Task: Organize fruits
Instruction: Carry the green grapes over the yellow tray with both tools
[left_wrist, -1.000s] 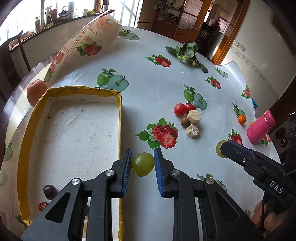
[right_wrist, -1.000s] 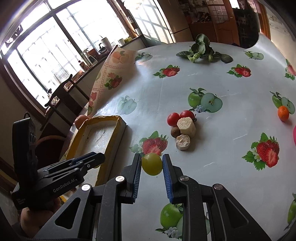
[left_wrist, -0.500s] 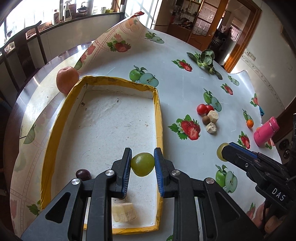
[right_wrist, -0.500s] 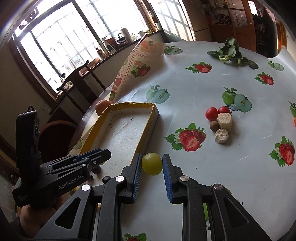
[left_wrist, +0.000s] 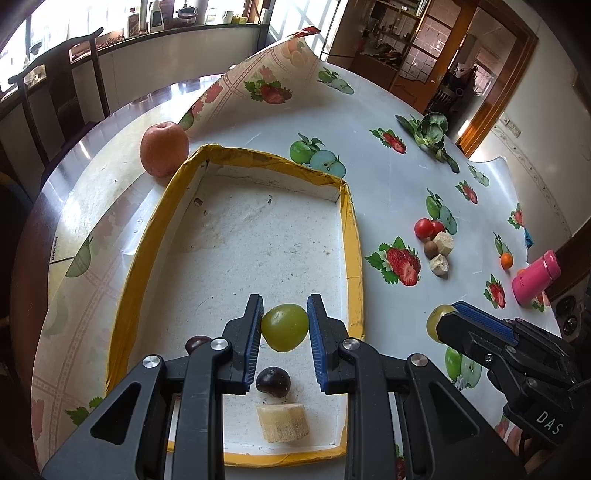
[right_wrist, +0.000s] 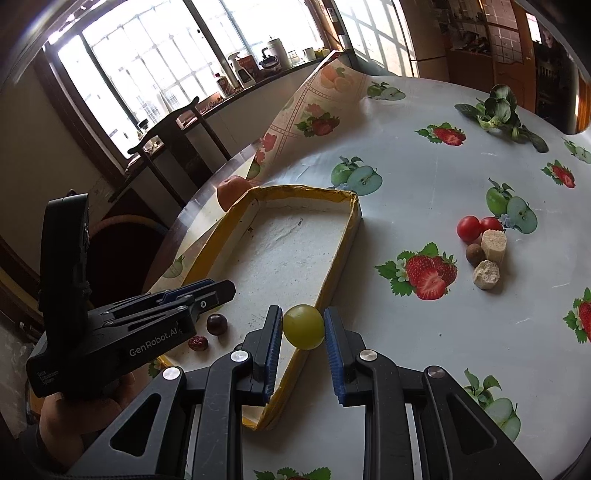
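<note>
left hand-held gripper (left_wrist: 284, 326): clamps a green grape (left_wrist: 285, 327), long axis tilted, over the tray (left_wrist: 140, 240)
right hand-held gripper (right_wrist: 303, 326): clamps a yellow grape (right_wrist: 303, 326), nearly round, above the tray's edge

In the left wrist view, the left gripper's arm covered most of a dark fruit (left_wrist: 195, 342) at lower left of the tray (left_wrist: 147, 236). At right, the other gripper hid half a green grape (left_wrist: 436, 322). In the right wrist view, items on the windowsill (right_wrist: 258, 70) were too small to identify.
</note>
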